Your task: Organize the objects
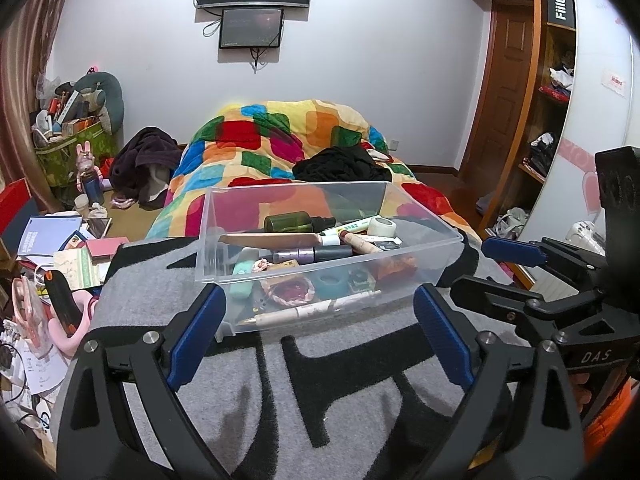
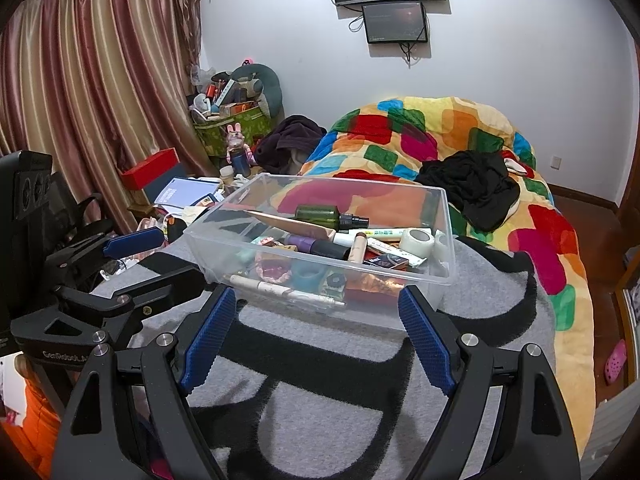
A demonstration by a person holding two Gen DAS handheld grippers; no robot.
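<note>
Left wrist view: the clear bin (image 1: pixel 420 258) was seen at frame centre, just beyond the left gripper (image 1: pixel 316 320), jaws wide and empty; the pen (image 1: pixel 308 311) lay crosswise nearest; the right gripper (image 2: pixel 316 330) was likewise spread, nothing held

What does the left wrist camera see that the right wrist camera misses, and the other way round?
Only the left wrist view shows the wooden door and the open shelves beside it, with a black box reading FiiO.

Only the right wrist view shows the striped curtains spread wide and a pink clog on the floor.

Both show the clear plastic bin of small items on the grey-and-black blanket, the green bottle inside it, the colourful quilt, and each other's gripper, jaws open.
</note>
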